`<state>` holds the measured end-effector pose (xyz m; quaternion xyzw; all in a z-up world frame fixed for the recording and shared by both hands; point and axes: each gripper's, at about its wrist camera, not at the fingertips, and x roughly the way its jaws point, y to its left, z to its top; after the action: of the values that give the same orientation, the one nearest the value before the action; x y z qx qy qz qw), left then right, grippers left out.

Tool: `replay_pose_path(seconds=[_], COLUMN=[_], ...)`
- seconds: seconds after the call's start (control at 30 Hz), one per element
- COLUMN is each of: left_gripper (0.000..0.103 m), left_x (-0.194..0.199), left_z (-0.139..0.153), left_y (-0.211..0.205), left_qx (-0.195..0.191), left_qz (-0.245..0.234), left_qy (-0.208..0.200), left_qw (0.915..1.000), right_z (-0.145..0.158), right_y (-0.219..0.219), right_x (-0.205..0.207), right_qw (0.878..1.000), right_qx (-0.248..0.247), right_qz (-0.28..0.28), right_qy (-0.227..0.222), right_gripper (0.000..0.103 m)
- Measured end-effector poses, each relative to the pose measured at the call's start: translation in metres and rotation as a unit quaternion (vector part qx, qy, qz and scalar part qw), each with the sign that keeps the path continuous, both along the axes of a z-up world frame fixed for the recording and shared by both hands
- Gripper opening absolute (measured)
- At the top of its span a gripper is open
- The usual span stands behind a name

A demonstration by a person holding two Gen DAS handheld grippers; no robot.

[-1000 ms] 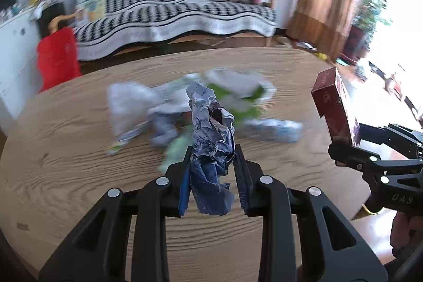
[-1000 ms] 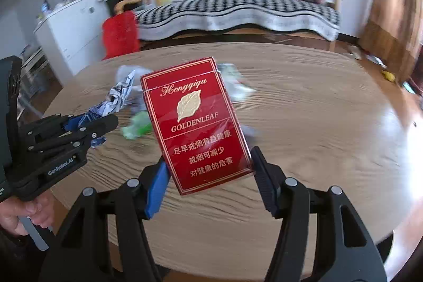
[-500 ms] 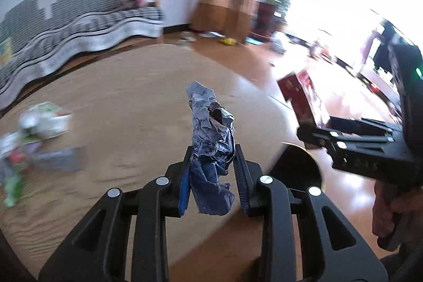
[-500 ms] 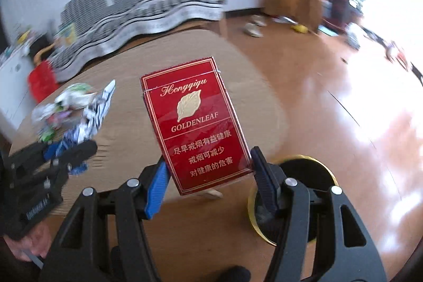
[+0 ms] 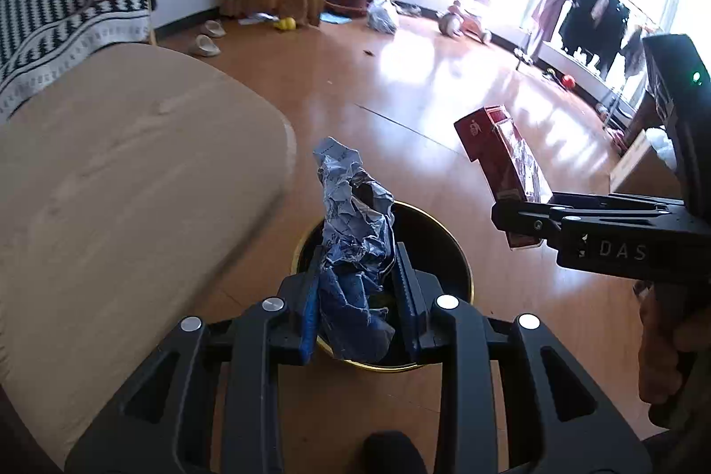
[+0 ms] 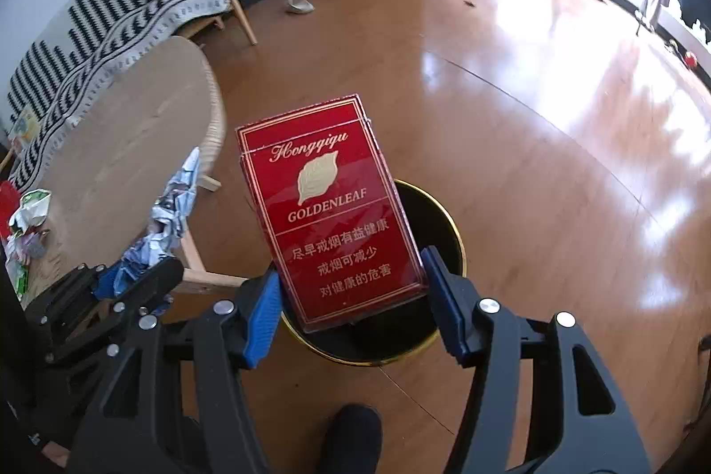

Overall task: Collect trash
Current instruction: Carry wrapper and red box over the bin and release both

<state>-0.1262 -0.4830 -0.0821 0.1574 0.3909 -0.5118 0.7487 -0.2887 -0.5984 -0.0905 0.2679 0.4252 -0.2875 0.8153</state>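
Both grippers have swung off the table and now hang over the bin, each with its load

The left gripper [image 5: 357, 296] is narrowly closed on a crumpled wrapper [image 5: 355, 234], blue and silvery foil-like paper, light and soft, so it gives under the pads and will likely drop free once released; the lower bunched part where it is gripped looks the surest hold. The right gripper [image 6: 351, 296] stands wider, its blue pads clamped on the side edges of a red cigarette pack [image 6: 329, 216] with gold lettering and a leaf emblem: light, stiff card under glossy, possibly slippery film, best held across those edges. Both items hang above the black gold-rimmed bin [image 6: 457, 247] on the floor beside the wooden table [image 5: 111, 181], where more litter [image 6: 26, 225] remains
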Motion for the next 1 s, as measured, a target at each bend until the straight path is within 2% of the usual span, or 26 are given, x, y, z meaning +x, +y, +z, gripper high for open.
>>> replay_pose_path(seconds=[0.23,0.57,0.63,0.73,1.0], left_gripper=[0.029,0.030,0.042,0.052,0.054], left_x=[-0.003,0.002,0.002,0.001,0.007], left_z=[-0.021,-0.031,-0.032,-0.031,-0.016], left_y=[-0.030,-0.044,-0.045,-0.041,-0.027], left_qx=[0.011,0.016,0.019,0.016,0.008], left_qz=[-0.013,-0.021,-0.023,-0.021,-0.015], left_qy=[0.018,0.029,0.029,0.027,0.023], left_qw=[0.9997,0.9992,0.9991,0.9993,0.9996], right_z=[-0.007,-0.007,-0.008,-0.008,-0.010], right_y=[-0.004,-0.010,-0.010,-0.010,-0.006], right_x=[-0.001,0.016,0.014,0.015,0.024], right_qw=[1.000,1.000,1.000,1.000,1.000], right_qx=[0.007,0.011,0.012,0.016,0.021], right_qz=[-0.009,-0.017,-0.020,-0.021,-0.011], right_qy=[0.011,0.012,0.012,0.011,0.015], right_gripper=[0.059,0.059,0.059,0.059,0.059])
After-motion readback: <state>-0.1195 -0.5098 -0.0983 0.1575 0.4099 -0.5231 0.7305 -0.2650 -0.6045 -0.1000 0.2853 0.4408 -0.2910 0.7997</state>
